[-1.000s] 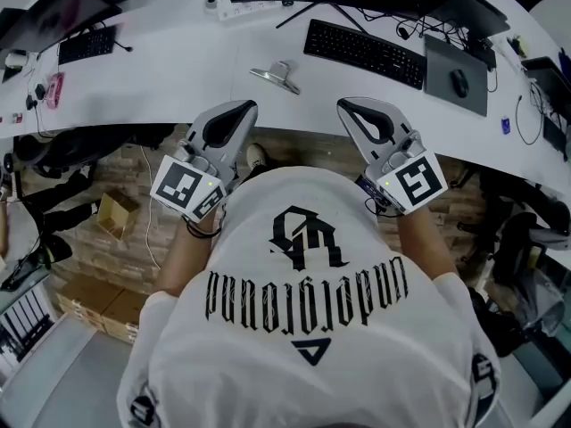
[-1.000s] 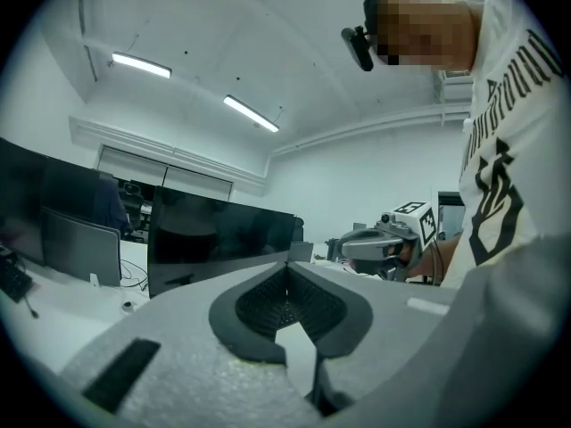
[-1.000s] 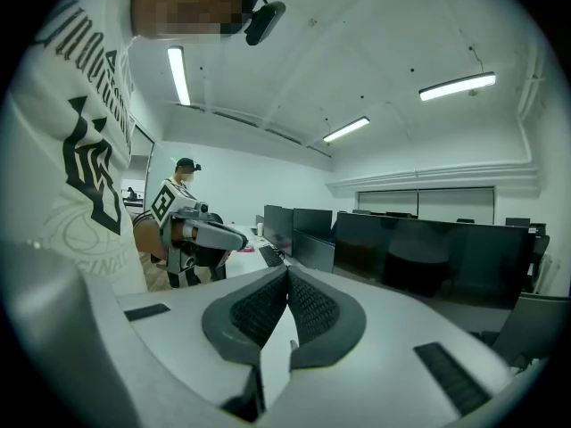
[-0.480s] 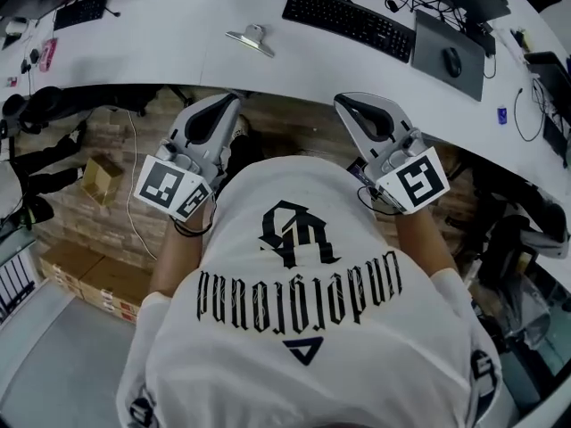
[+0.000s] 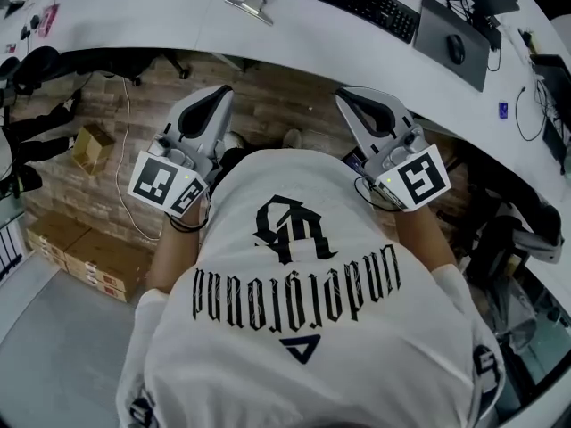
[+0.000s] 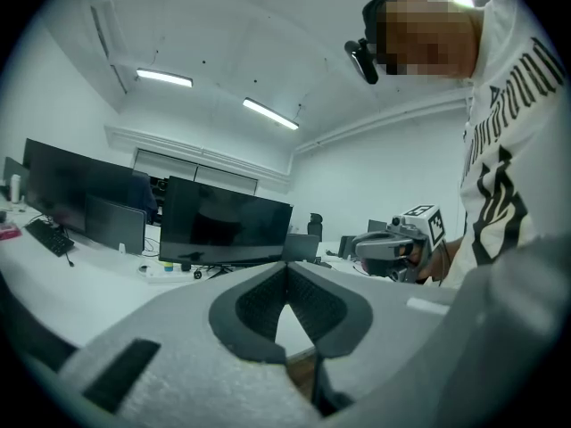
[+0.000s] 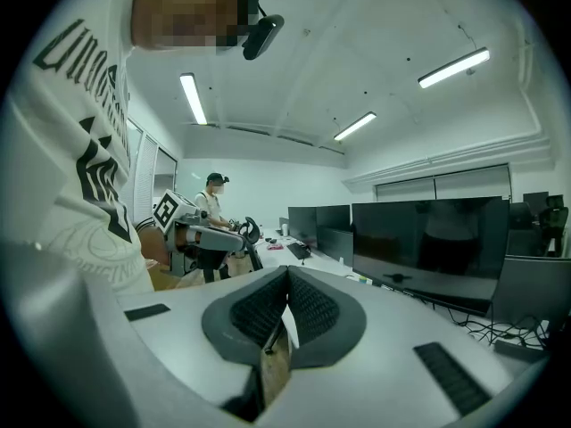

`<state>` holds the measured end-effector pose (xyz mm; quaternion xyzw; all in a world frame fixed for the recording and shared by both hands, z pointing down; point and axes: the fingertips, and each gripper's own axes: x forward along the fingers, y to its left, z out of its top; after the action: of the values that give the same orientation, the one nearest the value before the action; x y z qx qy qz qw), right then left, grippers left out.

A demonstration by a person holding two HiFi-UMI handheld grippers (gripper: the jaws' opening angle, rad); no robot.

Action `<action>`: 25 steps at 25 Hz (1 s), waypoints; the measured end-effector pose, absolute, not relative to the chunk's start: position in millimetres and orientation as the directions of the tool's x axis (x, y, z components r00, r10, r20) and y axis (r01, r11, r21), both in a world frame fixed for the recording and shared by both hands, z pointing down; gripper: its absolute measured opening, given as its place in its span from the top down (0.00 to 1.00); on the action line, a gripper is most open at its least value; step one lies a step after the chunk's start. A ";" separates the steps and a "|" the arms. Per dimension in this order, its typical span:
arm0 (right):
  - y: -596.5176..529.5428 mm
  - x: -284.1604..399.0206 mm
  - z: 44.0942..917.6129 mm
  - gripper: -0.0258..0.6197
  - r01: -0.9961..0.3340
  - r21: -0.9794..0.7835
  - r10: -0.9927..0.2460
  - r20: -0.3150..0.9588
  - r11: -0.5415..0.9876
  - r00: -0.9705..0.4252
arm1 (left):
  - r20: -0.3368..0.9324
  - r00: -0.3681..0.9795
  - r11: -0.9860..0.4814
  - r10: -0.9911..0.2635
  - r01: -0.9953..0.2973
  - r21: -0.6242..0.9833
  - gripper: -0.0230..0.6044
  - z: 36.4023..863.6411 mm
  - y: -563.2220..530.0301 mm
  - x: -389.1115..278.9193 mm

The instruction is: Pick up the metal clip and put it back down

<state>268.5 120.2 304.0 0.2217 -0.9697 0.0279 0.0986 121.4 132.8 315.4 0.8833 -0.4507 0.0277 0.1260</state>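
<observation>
**Tongs pressed together and empty: left gripper [image 5: 219,96], right gripper [image 5: 344,98]**

Both were held close in front of the person's white printed T-shirt [image 5: 303,266], over the brick-pattern floor [image 5: 268,105], well short of the curved white desk [image 5: 178,25]. The left gripper view showed its ribbed black pads [image 6: 259,306] meeting at the tip with nothing between them. The right gripper view showed the same.

The small silver metal clip [image 5: 250,7] lay flat on the desk at the far side. It was left of the long black keyboard [image 5: 352,1] and well apart from both grippers.

Stage was unclear. A clip on the desk with both tongs empty fits a clip waiting to be lifted, and it equally fits one already set back down.

Handling judgement: the clip looked thin and low on a slick top, so a one-sided nudge would likely skid it. A squeeze across its raised handle part seemed the safer hold.

Hard to make out:
- The clip was tiny in the head view, so I couldn't tell handle detail or which way its mouth faced.
- Neither gripper view showed the clip.
- The desk's far edge was cut off.
- The torso hid the floor directly below.
</observation>
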 end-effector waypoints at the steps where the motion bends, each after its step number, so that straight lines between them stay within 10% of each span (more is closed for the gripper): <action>1: 122.9 266.0 303.1 0.94 -0.432 -0.012 -0.421 0.201 0.902 -0.885 | 0.158 0.587 -0.557 -0.794 -0.807 0.198 0.94 313.8 134.9 119.0; 25: 139.1 234.0 287.9 0.94 -0.360 0.017 -0.358 0.165 0.933 -0.919 | 0.124 0.556 -0.533 -0.822 -0.827 0.180 0.94 298.6 156.9 104.6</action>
<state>234.0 139.1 287.9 0.1833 -0.9795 0.0068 0.0830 104.6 156.9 298.6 0.8754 -0.4708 0.0120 0.1092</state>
